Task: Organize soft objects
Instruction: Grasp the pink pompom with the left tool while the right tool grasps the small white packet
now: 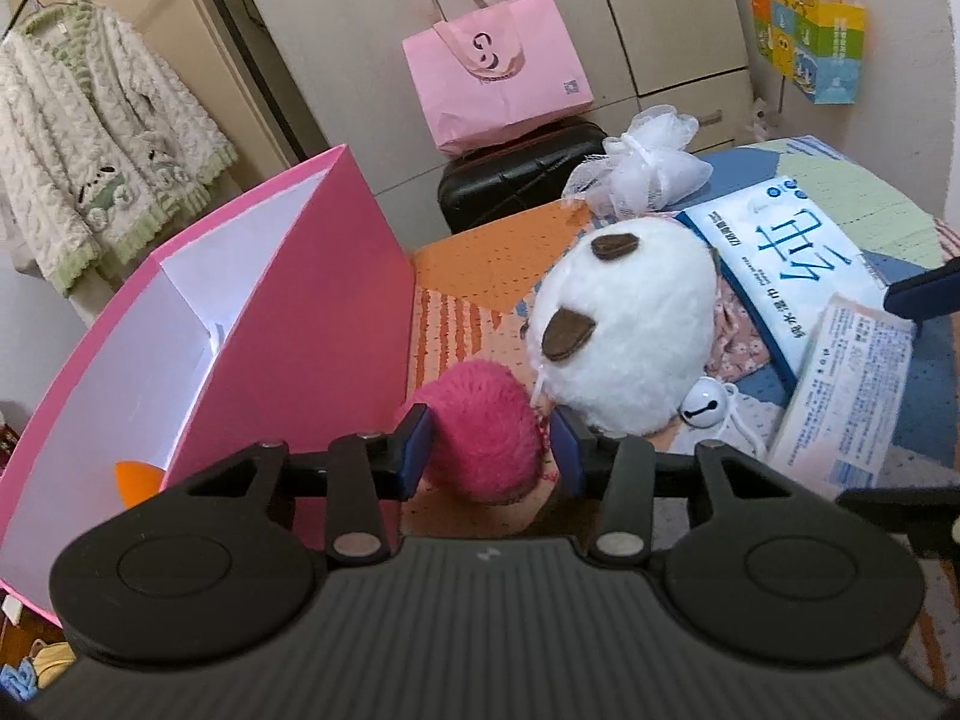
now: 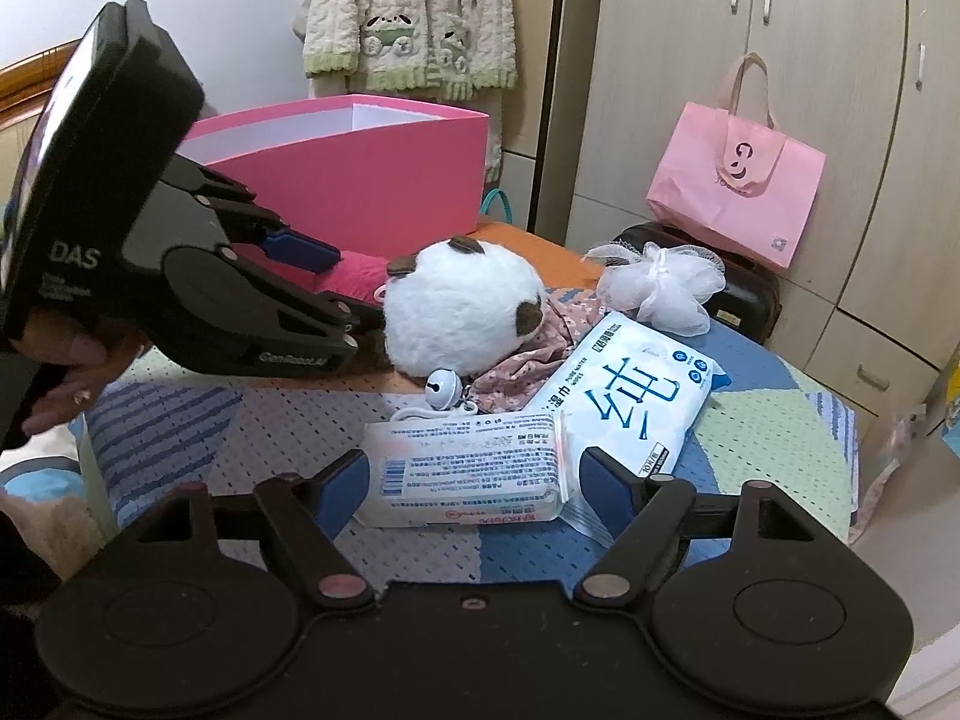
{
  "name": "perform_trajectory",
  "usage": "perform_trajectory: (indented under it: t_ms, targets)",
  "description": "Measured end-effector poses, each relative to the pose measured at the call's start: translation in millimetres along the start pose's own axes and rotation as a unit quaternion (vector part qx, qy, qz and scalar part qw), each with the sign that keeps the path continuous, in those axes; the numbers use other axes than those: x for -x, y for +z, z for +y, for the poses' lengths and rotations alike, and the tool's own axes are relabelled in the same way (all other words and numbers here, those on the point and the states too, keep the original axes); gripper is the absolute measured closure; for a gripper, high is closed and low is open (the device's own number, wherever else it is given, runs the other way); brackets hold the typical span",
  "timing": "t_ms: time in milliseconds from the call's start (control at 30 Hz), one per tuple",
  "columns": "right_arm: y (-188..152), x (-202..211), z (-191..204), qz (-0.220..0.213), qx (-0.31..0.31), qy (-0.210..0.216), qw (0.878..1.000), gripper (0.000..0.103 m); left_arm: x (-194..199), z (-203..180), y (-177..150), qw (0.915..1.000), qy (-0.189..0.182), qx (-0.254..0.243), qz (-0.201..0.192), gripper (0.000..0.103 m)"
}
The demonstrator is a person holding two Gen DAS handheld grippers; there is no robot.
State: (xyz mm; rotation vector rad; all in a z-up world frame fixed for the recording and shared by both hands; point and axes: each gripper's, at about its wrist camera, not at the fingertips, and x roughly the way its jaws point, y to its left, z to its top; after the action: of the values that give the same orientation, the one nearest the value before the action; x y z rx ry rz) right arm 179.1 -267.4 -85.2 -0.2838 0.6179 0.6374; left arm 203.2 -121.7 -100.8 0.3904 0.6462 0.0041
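Fuzzy round pink pompom (image 1: 483, 429) beside fluffy white plush (image 1: 624, 324)

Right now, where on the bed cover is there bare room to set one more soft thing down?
Bare cover lies left of the small wipes pack, on the blue-striped patch, and on the pale green patch right of the large wipes pack. It is crowded around the white plush, bell and mesh sponge.
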Motion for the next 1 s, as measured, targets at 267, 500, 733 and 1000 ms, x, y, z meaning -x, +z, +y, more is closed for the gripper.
perform_trajectory:
  t_ms: [267, 500, 733, 1000]
  targets:
    - [-1.5, -7.2, -1.2, 0.004, -0.009, 0.015, 1.0, 0.017, -8.1, -10.7, -2.6, 0.9994, 0.031, -0.016, 0.001, 0.057]
    - [-3.8, -14.7, 3.2, 0.003, -0.004, 0.007, 1.0, 0.017, -13.4, -14.5, -2.5, 0.9983, 0.057, -0.012, 0.011, 0.065]
    - [-10.7, -10.8, 4.3, -0.01, -0.027, 0.001, 1.0, 0.022, -10.9, -24.1, -8.9, 0.9955, 0.079, -0.052, -0.004, 0.073]
    - [-15.5, -4.1, 8.5, -0.014, -0.065, -0.008, 0.998, 0.023, 4.3, -14.8, -8.8, 0.9971, 0.064, -0.029, -0.031, 0.075]
